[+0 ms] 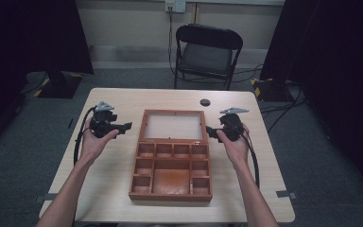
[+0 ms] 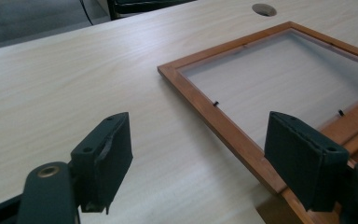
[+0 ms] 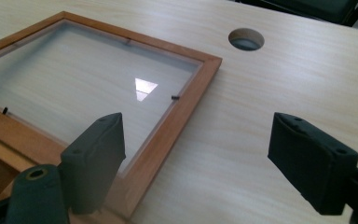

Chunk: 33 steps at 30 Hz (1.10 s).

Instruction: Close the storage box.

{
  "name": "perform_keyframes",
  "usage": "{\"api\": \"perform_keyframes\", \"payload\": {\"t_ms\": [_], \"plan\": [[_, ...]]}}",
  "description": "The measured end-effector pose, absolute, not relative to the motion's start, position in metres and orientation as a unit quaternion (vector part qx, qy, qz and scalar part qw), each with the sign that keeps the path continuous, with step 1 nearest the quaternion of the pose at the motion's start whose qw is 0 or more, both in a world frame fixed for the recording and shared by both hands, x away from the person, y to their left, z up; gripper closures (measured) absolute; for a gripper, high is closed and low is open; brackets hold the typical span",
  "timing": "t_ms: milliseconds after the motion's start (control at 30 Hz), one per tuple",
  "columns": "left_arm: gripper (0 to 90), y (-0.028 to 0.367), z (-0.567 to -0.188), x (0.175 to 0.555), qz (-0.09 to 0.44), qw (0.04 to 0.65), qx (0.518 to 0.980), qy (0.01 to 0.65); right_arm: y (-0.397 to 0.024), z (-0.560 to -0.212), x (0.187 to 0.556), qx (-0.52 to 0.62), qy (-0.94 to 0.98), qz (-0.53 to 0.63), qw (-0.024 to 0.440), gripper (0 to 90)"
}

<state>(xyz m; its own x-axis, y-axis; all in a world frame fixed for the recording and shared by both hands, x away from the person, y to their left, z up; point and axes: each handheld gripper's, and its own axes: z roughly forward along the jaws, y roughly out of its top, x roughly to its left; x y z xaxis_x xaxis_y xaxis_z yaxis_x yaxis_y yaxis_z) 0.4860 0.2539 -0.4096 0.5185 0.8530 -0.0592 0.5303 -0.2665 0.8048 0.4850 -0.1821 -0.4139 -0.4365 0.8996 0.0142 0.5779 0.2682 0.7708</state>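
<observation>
I see the wooden box [image 1: 171, 177] lying open at the middle of the table [image 1: 118, 97], its glass-paned lid [image 1: 173, 126] folded flat on the far side. My left gripper [image 1: 123, 126] hovers just left of the lid, jaws spread and empty. My right gripper [image 1: 210, 131] hovers just right of it, likewise spread.

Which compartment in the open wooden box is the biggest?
The central compartment at the near edge of the wooden box: it is wide and square, while the small cells ringing it on three sides are much narrower.
</observation>
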Motion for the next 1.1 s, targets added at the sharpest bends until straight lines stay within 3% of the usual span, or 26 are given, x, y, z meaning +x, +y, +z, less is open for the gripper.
{"api": "perform_keyframes", "payload": {"t_ms": [67, 300, 533, 833, 1100], "plan": [[23.3, 0.251, -0.414, 0.496, 0.190, 0.403, 0.771, 0.456, -0.178, -0.412, 0.493, 0.476, 0.769, 0.364, 0.224, 23.3], [25.4, 0.239, -0.437, 0.508, 0.164, 0.379, 0.789, 0.454, -0.172, -0.431, 0.508, 0.478, 0.774, 0.366, 0.198, 23.0], [25.6, 0.229, -0.455, 0.518, 0.132, 0.366, 0.791, 0.473, -0.160, -0.458, 0.512, 0.479, 0.790, 0.344, 0.168, 19.6], [24.7, 0.218, -0.460, 0.520, 0.108, 0.370, 0.789, 0.479, -0.163, -0.462, 0.516, 0.491, 0.782, 0.353, 0.153, 14.8], [19.9, 0.207, -0.465, 0.523, 0.083, 0.374, 0.792, 0.475, -0.167, -0.469, 0.522, 0.511, 0.765, 0.377, 0.112, 14.1]]}}
